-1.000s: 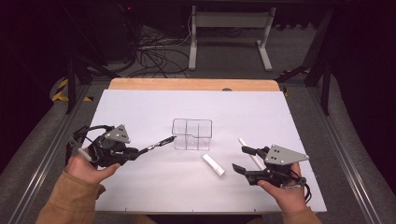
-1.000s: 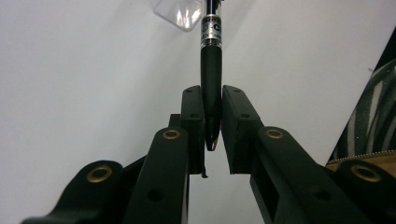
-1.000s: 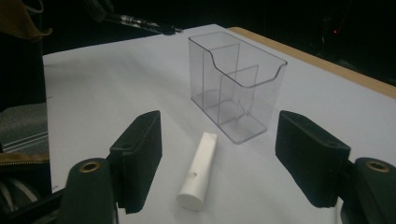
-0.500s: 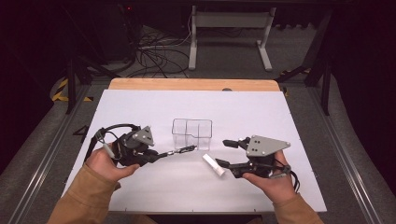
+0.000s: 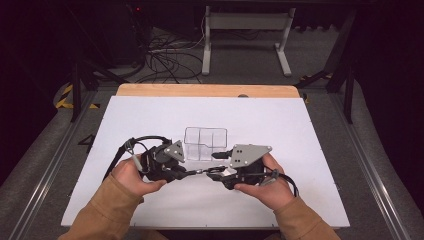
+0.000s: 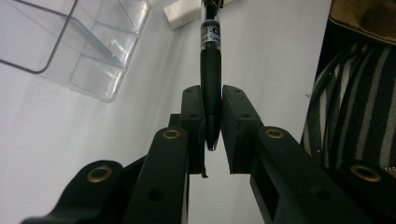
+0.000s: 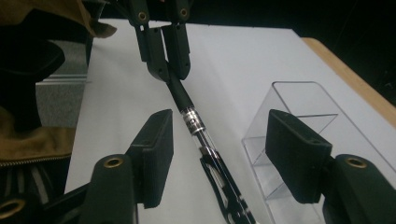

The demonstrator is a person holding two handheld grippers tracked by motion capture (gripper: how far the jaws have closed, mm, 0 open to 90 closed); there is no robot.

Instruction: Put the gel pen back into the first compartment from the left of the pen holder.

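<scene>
The left gripper is pinching the black rubber-grip end of a slim black-and-clear ballpoint pen, its two black jaws pressed tight on the barrel just above the tip, as the left gripper view is showing. The pen is hanging level just above the white table sheet, just in front of the clear plastic four-compartment organiser box, and it is stretching from the left gripper across to the right one.

The right gripper is sitting around the pen's far half with its jaws spread; they have just been closing, and in the right gripper view the clear barrel is running between the two pads without either pad touching it. Both hands are meeting in front of the organiser box, the gripper tips facing each other.

Beyond the pen's end, in the left gripper view, a small white block-shaped eraser is lying on the sheet just beside the organiser box.
</scene>
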